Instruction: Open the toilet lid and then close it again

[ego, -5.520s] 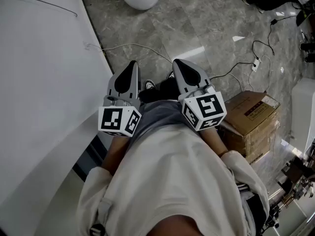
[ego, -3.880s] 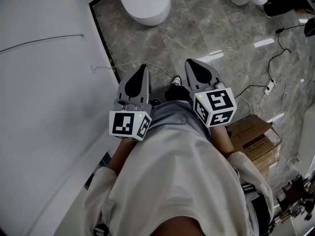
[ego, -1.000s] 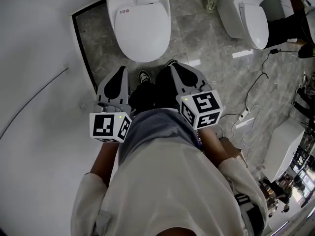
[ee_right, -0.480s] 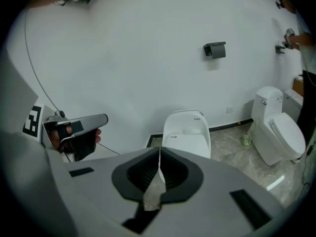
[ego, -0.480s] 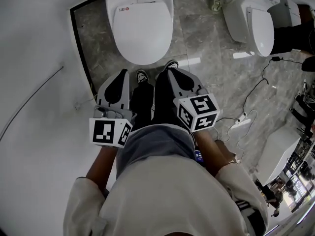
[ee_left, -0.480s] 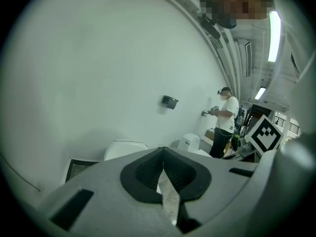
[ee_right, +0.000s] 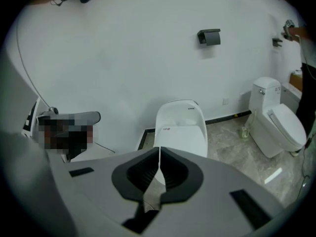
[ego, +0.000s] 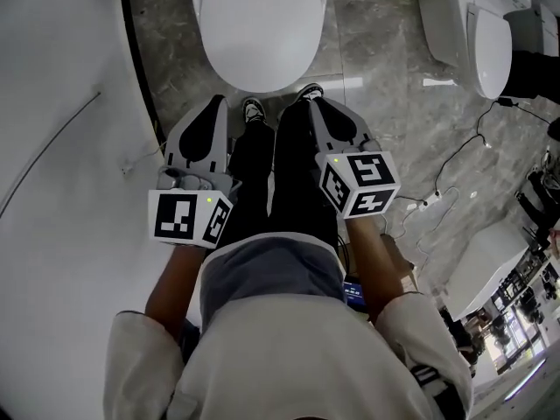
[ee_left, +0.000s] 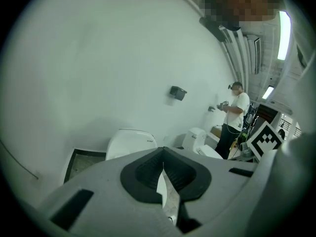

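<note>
A white toilet with its lid down stands on the grey marble floor just ahead of my shoes. It also shows in the left gripper view and the right gripper view. My left gripper hangs short of the bowl's front, at its left, jaws together and empty. My right gripper hangs beside it at the right, equally short of the bowl, shut on nothing. In their own views the left gripper and right gripper point over the closed lid from a distance. Neither touches the toilet.
A second toilet stands at the right, also seen in the right gripper view. Cables trail over the floor on the right. A white wall runs close on the left. Another person stands far off.
The toilet has come closer beneath me and slid up the head view. Both grippers have sunk lower in front of my legs, still shut.
</note>
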The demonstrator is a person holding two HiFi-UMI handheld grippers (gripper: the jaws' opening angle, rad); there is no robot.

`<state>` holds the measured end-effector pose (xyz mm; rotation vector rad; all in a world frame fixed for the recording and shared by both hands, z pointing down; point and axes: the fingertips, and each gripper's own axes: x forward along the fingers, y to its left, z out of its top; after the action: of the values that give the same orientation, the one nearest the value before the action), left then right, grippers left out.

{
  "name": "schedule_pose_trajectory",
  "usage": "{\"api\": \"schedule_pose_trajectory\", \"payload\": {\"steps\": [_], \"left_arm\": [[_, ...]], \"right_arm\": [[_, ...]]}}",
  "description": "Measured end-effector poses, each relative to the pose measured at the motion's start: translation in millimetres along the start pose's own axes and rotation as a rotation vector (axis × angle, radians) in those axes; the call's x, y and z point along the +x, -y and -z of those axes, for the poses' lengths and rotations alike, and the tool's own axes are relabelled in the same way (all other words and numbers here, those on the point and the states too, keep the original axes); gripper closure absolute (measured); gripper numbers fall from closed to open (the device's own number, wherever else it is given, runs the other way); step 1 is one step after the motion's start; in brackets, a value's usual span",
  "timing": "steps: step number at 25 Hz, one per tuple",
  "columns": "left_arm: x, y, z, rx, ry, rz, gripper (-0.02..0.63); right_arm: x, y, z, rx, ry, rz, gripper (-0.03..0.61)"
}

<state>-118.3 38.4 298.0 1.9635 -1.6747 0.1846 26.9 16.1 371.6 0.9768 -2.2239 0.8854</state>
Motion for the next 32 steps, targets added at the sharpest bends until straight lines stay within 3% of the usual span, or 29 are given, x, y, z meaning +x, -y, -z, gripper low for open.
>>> {"api": "schedule_pose_trajectory", "payload": {"steps": [7,16,26,32], "left_arm": [[13.7,9.4,35.1,0.001,-0.044,0.024,0.606],[15.4,6.5,77.5,-0.054,-0.091,-0.01,0.606],[39.5,4.8,106.1,-0.102,-0.141,-0.027,0.606],[47.5,-0.3,119.5,-0.13,-0.174,0.001,0.606]], "right_arm": [[41.4,37.4,50.2,0.131,-0.034,0.035,0.567],[79.0,71.7,105.1,0.279,-0.012,0.017,0.566],[144.4,113.6,144.0,0.618,0.088,-0.052,0.566],[171.4,126.8,175.1,0.66,0.099,-0.078,0.566]]}}
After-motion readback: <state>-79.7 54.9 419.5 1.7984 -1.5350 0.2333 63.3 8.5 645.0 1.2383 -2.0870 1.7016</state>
